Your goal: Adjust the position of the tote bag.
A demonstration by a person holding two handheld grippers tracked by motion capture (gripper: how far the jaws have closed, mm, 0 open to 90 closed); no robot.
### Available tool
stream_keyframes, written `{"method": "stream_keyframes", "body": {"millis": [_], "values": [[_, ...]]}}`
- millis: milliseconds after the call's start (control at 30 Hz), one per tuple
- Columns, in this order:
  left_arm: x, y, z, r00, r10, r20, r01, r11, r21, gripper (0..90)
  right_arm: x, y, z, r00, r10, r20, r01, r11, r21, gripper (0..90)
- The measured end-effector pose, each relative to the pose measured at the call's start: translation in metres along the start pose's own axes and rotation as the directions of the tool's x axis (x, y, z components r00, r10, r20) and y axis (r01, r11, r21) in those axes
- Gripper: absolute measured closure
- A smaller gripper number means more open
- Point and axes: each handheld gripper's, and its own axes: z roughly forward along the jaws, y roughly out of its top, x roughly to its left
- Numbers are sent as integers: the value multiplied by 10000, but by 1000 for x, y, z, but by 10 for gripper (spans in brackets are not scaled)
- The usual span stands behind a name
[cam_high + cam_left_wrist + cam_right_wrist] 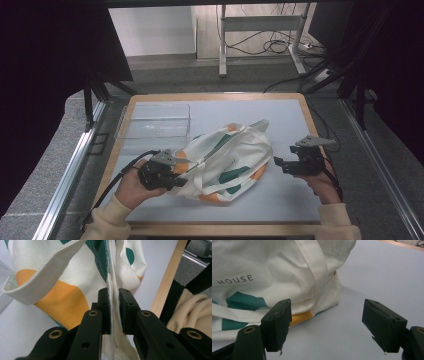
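A wooden-edged table [305, 107] with a pale blue-grey top takes up the middle of the high view, its far edge running across the centre of the frame and its near edge close to the bottom.

On it, slightly right of the frame's centre, lies a cloth bag [227, 162], cream with green and orange patches, slumped on its side. In the right gripper view the bag [262, 272] covers the upper left of the frame, with the word HOUSE printed at the left and a cream strap [317, 267] running down across it from the top centre.

A clear plastic tray [155, 121] sits in the upper left part of the table, well apart from the bag's bulk and just above the left gripper.

The left gripper [172, 172] is at the lower left of the high view, held in a hand [131, 187] with a cream sleeve, right at the bag's left end. In the left gripper view its jaws are together in the centre of the frame, clamped on a doubled fold of the bag's cream edge [114, 302]; the cloth rises from between the pads to the top of the frame.

The right gripper [280, 162] is at the right of the high view, just beside the bag's right end. In the right gripper view its jaws stand wide apart at the bottom left and bottom right, with bare table between them; the left jaw is near the bag's lower corner, not touching it.
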Motion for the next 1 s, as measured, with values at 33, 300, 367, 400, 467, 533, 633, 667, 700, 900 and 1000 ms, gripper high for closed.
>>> {"method": "stream_keyframes", "body": {"millis": [33, 300, 367, 400, 467, 533, 633, 667, 700, 900, 1000], "values": [[1, 0, 0, 10000, -7, -14, 7, 10000, -5, 809, 0, 1, 0, 10000, -35, 13, 35, 10000, 6, 246], [4, -2, 1, 9999, -107, 91, 107, 9999, -11, 825, -1, 9, -4, 9990, -450, -25, 450, 9990, -6, 248], [4, -3, 1, 9998, -163, 89, 163, 9999, 15, 826, -2, 13, -6, 9982, -593, 23, 593, 9982, -54, 247], [4, -3, 1, 9998, -163, 89, 163, 9999, 15, 827, -2, 13, -6, 9982, -593, 23, 593, 9982, -54, 247], [3, -3, 1, 9998, -206, 61, 206, 9998, 13, 828, -2, 17, -8, 9975, -705, 86, 705, 9975, -86, 254], [2, -4, 3, 9998, -209, -14, 209, 9998, 76, 829, -3, 20, -7, 9963, -852, 60, 852, 9963, -72, 266], [1, -4, 3, 9998, -218, -19, 218, 9997, 72, 830, -5, 29, -2, 9922, -1247, -37, 1248, 9917, 306, 270], [1, -4, 3, 9998, -215, -17, 215, 9997, 65, 830, -6, 31, -1, 9916, -1294, -61, 1296, 9910, 351, 270], [1, -4, 3, 9998, -207, -11, 207, 9998, 76, 830, -6, 31, -1, 9916, -1294, -61, 1296, 9910, 351, 270], [3, -5, 2, 9997, -260, 2, 260, 9997, 45, 829, -17, 47, 9, 9844, -1750, -205, 1758, 9832, 493, 282], [3, -5, 2, 9997, -230, 8, 230, 9997, 47, 829, -23, 54, 15, 9840, -1754, -316, 1771, 9824, 593, 289]]}}
